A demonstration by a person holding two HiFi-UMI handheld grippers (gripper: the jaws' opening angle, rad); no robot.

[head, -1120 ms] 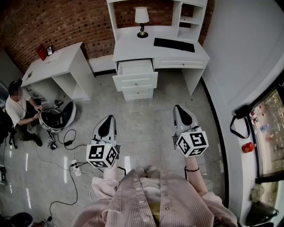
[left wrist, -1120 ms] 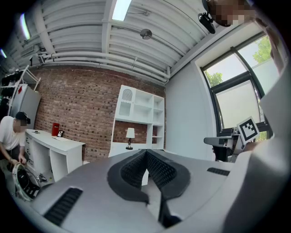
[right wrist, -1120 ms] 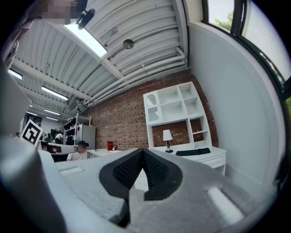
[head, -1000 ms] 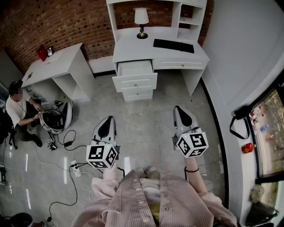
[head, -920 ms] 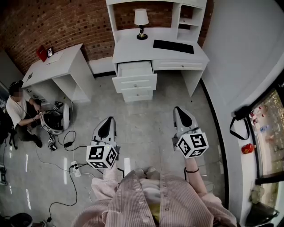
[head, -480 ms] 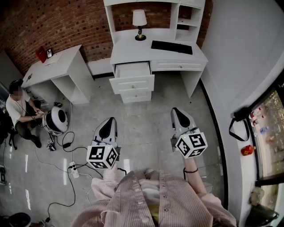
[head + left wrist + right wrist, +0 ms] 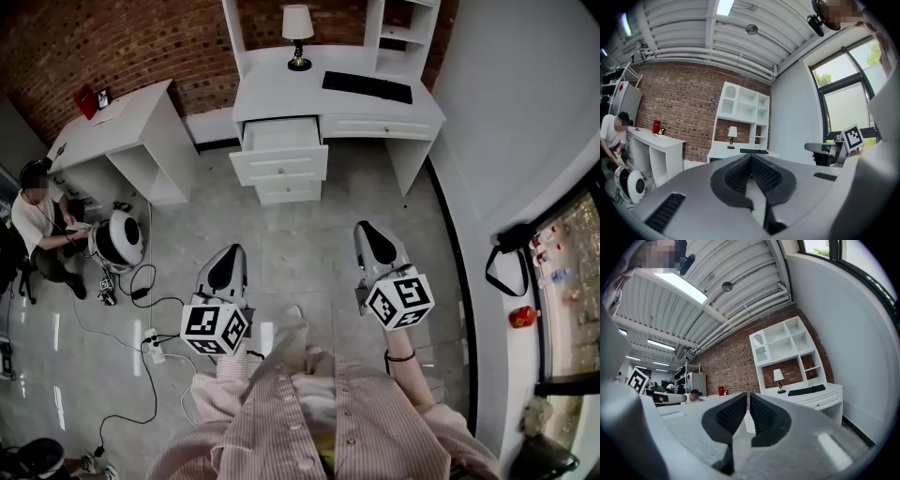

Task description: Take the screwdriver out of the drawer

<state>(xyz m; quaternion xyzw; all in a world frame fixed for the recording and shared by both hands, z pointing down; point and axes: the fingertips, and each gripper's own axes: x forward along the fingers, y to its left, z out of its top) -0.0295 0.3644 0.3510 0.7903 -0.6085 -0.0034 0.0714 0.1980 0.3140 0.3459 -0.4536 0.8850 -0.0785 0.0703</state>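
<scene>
Since both tools point level toward the white counter (image 7: pixel 272 94) across open floor, the coming move turns on how the pulled-out top drawer (image 7: pixel 279 134) lies from each of them. It sits straight ahead and well apart from both, somewhat left of the midline between them. The left hand-held gripper (image 7: pixel 228 253) therefore looks closer in line with it, though the right hand-held gripper (image 7: pixel 368 232) reaches slightly farther forward. The screwdriver itself cannot be made out; I judge it lies inside that drawer, whose pale interior is too small to read, so its long axis is unknown. In its own view the left hand-held gripper's pads meet at the tips with nothing between them. The right one's jaws are opening, showing a thin slit, and are also empty.
</scene>
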